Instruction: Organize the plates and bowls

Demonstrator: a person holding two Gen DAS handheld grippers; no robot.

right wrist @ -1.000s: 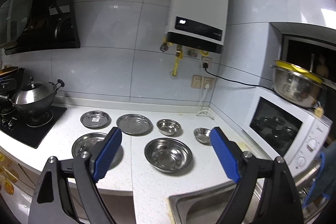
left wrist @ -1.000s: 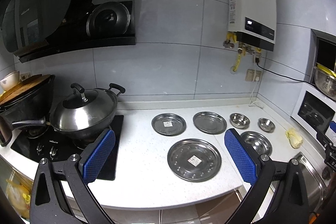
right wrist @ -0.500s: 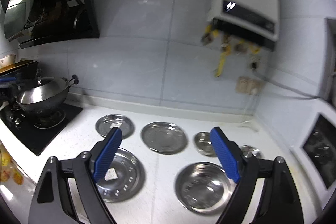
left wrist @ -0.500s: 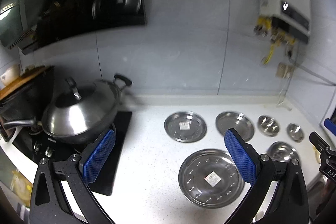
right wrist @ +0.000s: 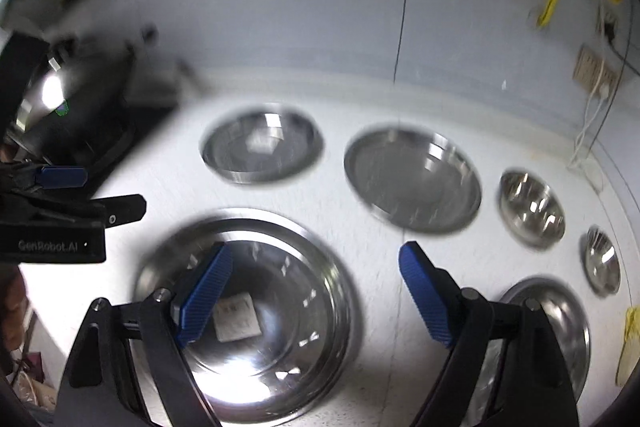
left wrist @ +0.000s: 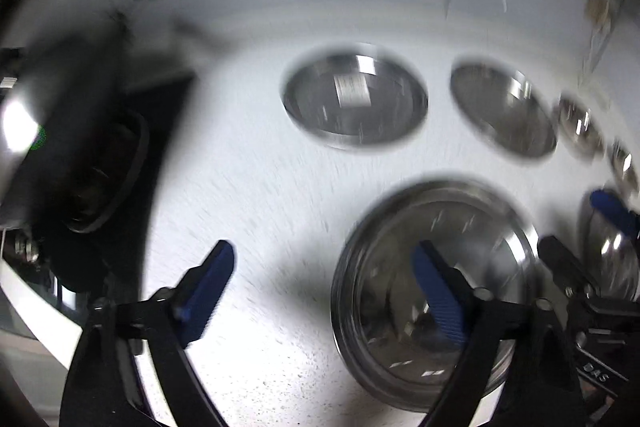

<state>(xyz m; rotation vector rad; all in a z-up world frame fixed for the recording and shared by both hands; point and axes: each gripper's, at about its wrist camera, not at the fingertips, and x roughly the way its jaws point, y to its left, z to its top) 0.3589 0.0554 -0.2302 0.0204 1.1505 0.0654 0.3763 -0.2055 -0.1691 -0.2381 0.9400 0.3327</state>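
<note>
Both grippers have dropped toward the worktop (left wrist: 280, 187); large plate (right wrist: 256, 311) now fills lower centre. Left gripper (left wrist: 324, 291) jaws closing, nothing between; right gripper (right wrist: 312, 291) jaws apart, straddling the plate's right rim. Pickup looks imminent

Silver plates (right wrist: 256, 311), speckled white counter (left wrist: 256, 187)

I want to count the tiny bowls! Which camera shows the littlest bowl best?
The right wrist view. There the littlest bowl shows whole on the white counter, beyond the big bowl, though a bit blurry. In the left wrist view it is only a squashed, smeared sliver at the right edge.
</note>
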